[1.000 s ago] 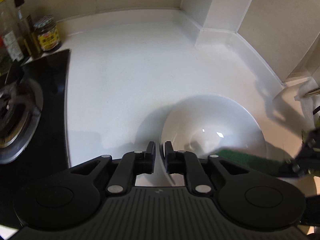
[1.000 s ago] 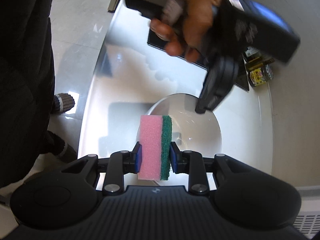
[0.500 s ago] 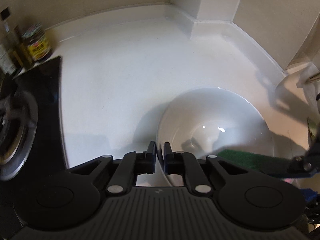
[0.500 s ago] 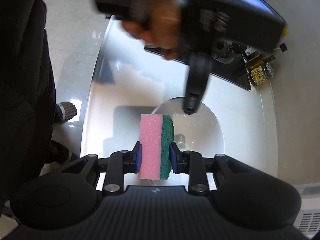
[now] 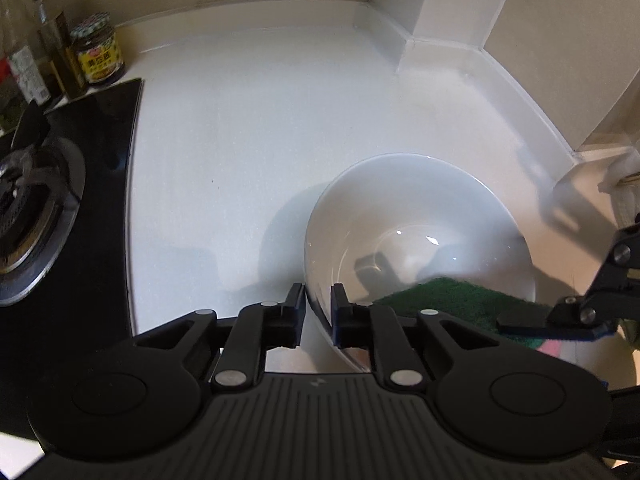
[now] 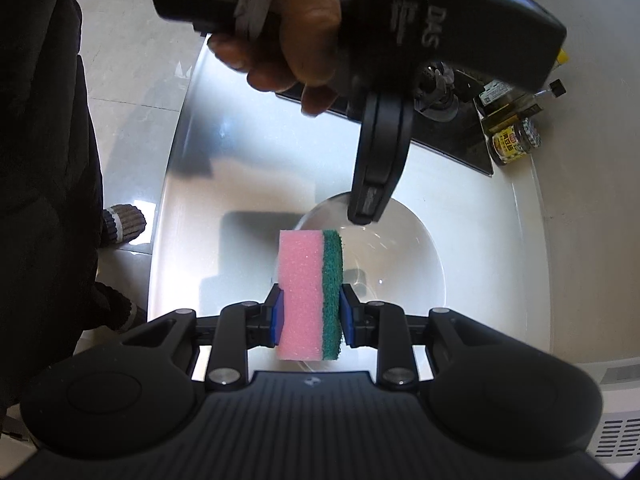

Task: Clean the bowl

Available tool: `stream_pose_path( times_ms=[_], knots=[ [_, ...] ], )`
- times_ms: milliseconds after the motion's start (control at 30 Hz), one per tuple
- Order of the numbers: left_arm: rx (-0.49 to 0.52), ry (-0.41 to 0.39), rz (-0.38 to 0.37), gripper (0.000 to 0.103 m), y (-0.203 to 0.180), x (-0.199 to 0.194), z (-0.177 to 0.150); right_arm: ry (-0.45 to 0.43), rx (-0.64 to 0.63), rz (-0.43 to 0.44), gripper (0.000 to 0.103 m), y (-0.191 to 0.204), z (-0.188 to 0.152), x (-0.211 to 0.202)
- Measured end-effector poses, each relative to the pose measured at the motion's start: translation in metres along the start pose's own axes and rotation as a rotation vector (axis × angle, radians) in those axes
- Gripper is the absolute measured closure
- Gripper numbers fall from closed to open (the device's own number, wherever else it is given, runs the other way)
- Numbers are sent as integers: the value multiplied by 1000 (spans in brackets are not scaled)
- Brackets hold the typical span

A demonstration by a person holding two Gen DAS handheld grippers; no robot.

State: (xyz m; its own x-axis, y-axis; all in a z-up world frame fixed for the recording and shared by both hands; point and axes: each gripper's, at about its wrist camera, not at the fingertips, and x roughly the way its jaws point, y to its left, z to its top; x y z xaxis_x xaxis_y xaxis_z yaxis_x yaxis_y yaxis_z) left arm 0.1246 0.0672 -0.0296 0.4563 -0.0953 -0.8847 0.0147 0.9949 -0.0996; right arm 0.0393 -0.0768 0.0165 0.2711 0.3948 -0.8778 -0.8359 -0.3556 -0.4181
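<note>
- Left wrist view: white bowl (image 5: 420, 236), glossy and empty, sits on the white counter (image 5: 248, 128) to the right of the black hob (image 5: 60, 208). Left gripper (image 5: 318, 312) straddles the bowl's near rim — jaws opening, a small gap between the pads and the rim. A second ago the rim was not yet between them.
- Right wrist view: right gripper (image 6: 311, 316) clamped on a pink-and-green sponge (image 6: 310, 294) above the bowl (image 6: 404, 260) — grip unchanged. The hand (image 6: 296, 28) on the left gripper shows sharp now; it was blurred half a second ago.
</note>
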Motion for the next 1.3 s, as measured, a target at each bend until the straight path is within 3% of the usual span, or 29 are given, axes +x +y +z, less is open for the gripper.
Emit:
stream_pose_path(
  times_ms=[133, 200, 300, 467, 667, 867, 967, 1300],
  knots=[
    [91, 16, 1, 94, -3, 11, 25, 0, -11, 2, 79, -5, 0, 0],
    [85, 18, 7, 94, -6, 16, 34, 14, -26, -6, 79, -6, -2, -1],
    [-9, 3, 8, 93, -3, 12, 32, 16, -21, -15, 79, -8, -4, -1],
    [-144, 2, -43, 90, 11, -7, -2, 5, -1, -25, 79, -8, 1, 1],
    [-93, 22, -7, 89, 3, 0, -7, -14, 4, -20, 79, -6, 5, 4],
    [35, 38, -1, 94, 3, 17, 27, 0, -23, -24, 79, -7, 3, 4],
    [-12, 33, 0, 94, 3, 18, 32, 16, -31, -32, 79, -8, 0, 5],
    [-168, -20, 0, 92, 4, -9, -8, -6, -21, -37, 79, -8, 4, 8]
  ],
)
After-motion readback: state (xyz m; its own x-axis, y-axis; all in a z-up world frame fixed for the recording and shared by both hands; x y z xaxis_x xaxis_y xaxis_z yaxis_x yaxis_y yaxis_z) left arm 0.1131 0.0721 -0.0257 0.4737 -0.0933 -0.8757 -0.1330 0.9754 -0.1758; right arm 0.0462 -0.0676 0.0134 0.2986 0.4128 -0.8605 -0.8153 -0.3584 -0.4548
